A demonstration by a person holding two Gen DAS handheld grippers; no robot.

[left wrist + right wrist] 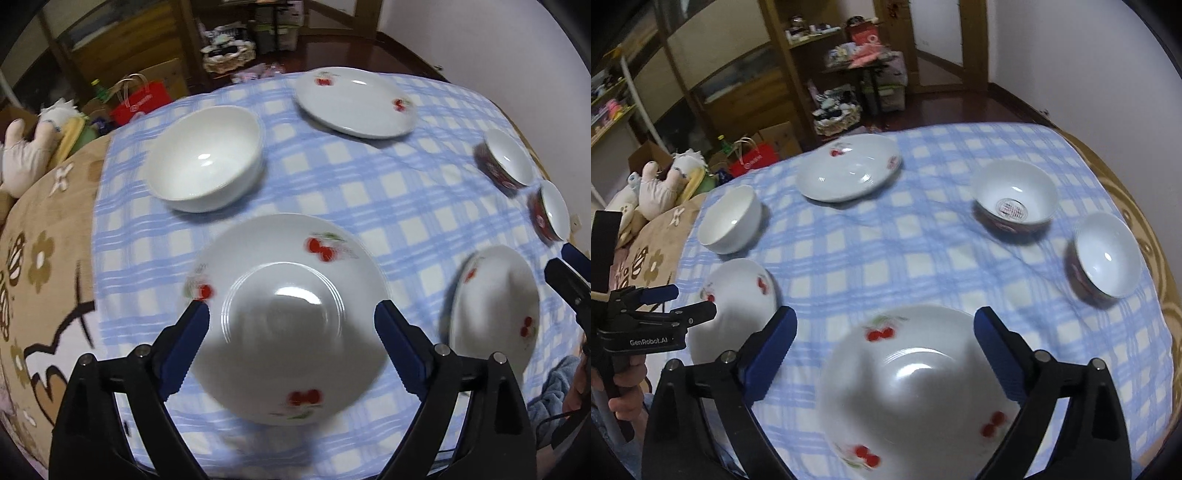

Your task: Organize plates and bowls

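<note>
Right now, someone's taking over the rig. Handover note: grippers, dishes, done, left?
Left gripper: open, above a cherry plate, holding nothing.
Right gripper: open, above another cherry plate, holding nothing.
On the blue checked cloth: third cherry plate at the far side, plain white bowl far left, two dark-sided bowls on the right.
Done: nothing stacked; all six lie apart.
Left: group plates with plates, bowls with bowls.

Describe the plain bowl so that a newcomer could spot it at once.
Start at the blue checked cloth covering the table, then go to its far left edge, near the stuffed toys. The plain white bowl stands there upright; unlike the cherry plates and dark-sided bowls, it carries no pattern.
</note>
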